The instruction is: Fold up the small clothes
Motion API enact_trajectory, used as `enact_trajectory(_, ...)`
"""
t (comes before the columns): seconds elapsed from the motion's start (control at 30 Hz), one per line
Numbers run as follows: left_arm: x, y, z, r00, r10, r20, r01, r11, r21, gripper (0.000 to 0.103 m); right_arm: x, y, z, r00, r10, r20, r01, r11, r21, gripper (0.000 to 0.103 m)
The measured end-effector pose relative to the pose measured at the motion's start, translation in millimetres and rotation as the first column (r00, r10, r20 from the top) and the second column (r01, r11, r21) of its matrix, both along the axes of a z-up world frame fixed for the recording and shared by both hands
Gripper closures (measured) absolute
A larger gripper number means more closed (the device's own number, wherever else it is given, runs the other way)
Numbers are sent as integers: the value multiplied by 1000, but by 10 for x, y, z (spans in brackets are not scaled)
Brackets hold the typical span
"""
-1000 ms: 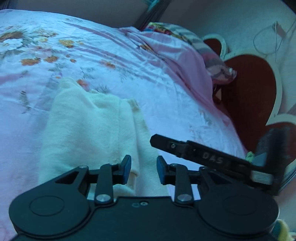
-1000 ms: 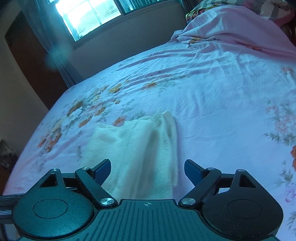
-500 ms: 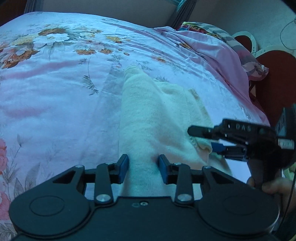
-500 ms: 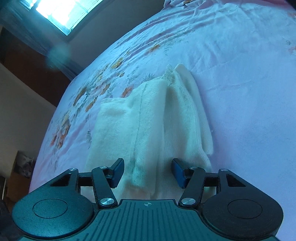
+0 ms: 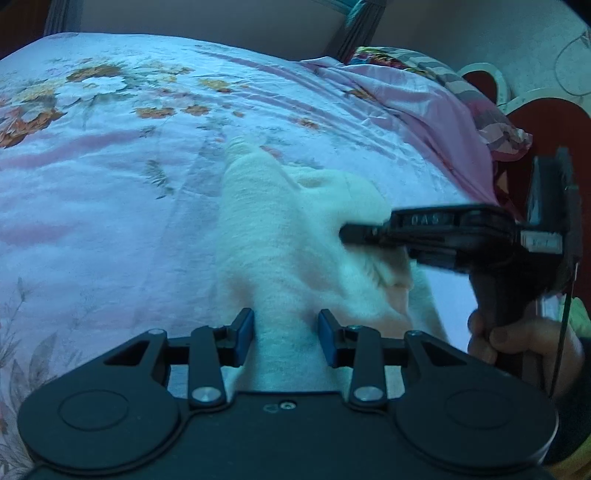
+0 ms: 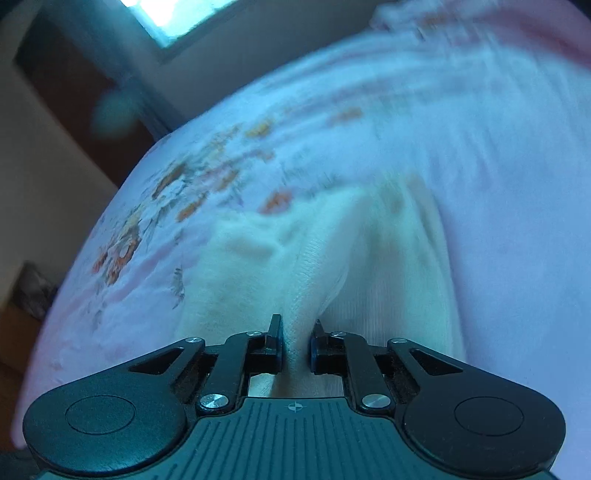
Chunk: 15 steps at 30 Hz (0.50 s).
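Observation:
A small cream knit garment [image 5: 280,243] lies partly folded on the bed. My left gripper [image 5: 286,332] straddles its near edge, with cloth filling the gap between the blue pads; the jaws stand a hand's width apart. My right gripper [image 6: 295,345] is shut on a raised ridge of the same garment [image 6: 317,258] and lifts it off the bed. In the left wrist view the right gripper [image 5: 354,234] reaches in from the right over the garment, held by a hand [image 5: 517,343].
The bed carries a pink floral sheet [image 5: 110,166]. Pillows [image 5: 461,92] and a red headboard [image 5: 546,122] lie at the far right. A window [image 6: 177,14] and a dark door [image 6: 74,85] stand beyond the bed's far side.
My right gripper closed from half open onto the garment's ridge and pulled it up. The left gripper stayed around the near edge with little change.

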<state>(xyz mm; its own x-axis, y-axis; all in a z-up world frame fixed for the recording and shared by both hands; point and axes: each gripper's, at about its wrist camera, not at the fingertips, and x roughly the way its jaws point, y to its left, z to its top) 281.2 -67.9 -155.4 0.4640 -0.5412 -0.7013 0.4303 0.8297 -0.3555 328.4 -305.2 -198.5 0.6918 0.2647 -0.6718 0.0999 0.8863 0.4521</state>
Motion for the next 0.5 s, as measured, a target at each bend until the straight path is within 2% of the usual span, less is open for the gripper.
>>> enact_trajectory(0.07, -33, -88, 48, 1000, -24, 11, 24, 1000, -5, 70, -43, 13, 240, 997, 22, 67, -15, 995, -103, 92)
enact_trajectory(0.13, -45, -189, 97, 999, -45, 15, 46, 999, -28, 69, -42, -48, 404, 994, 67, 82, -56, 989, -135, 92)
enact_trajectory(0.2, -1, -315, 52, 999, -37, 20, 37, 999, 13, 69, 24, -138, 328, 997, 77, 4, -76, 987, -144, 91)
enact_trajectory(0.3, 55, -435, -70, 997, -77, 16, 76, 994, 77, 69, 46, -225, -76, 991, 8, -134, -36, 978, -208, 91)
enact_trajectory(0.43, 39, -360, 85, 996, -78, 45, 75, 995, 61, 69, -190, -322, -47, 995, -22, -95, 9, 991, -131, 90)
enact_trajectory(0.5, 84, -304, 151, 996, -47, 77, 42, 997, 64, 69, -296, -311, 27, 996, -24, -86, 15, 994, -104, 85)
